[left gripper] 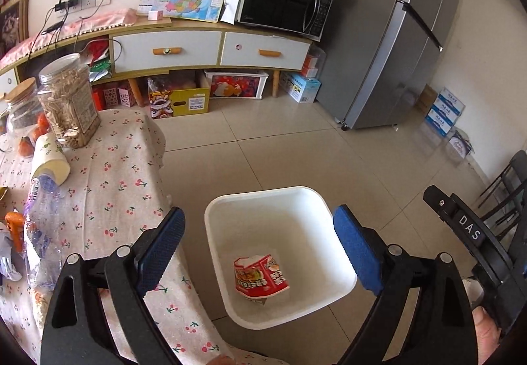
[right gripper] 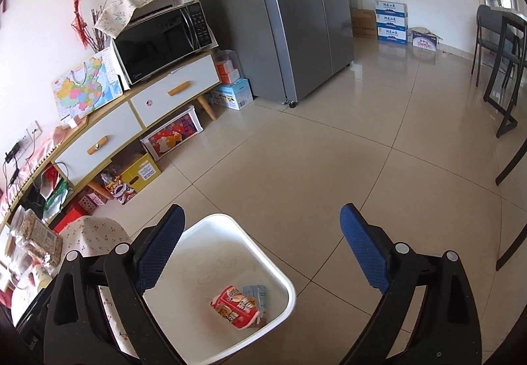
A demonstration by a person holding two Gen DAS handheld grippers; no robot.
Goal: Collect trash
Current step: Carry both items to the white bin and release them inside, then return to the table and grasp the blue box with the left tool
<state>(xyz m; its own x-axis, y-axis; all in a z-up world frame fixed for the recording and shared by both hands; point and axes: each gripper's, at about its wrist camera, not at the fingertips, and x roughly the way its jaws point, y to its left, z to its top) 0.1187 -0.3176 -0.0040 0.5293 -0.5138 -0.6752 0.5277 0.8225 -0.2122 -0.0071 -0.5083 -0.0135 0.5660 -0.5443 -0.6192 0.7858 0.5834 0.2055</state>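
Both grippers stand wide with nothing between their blue pads — the left gripper (left gripper: 258,249) and the right gripper (right gripper: 262,249) each hang above the white bin (left gripper: 263,197) on the tiled floor. Inside the bin lies a crumpled red snack wrapper (left gripper: 260,276), with a pale blue carton (right gripper: 255,294) tucked just behind it. Left of the bin, touching its near side in view, is the table (left gripper: 115,187) with a cherry-print cloth, carrying a clear plastic bag (left gripper: 39,233), a paper cup (left gripper: 49,160) on its side and a snack jar (left gripper: 67,101). Far off stand a microwave (left gripper: 285,7) on a low cabinet and a grey fridge (left gripper: 395,35).
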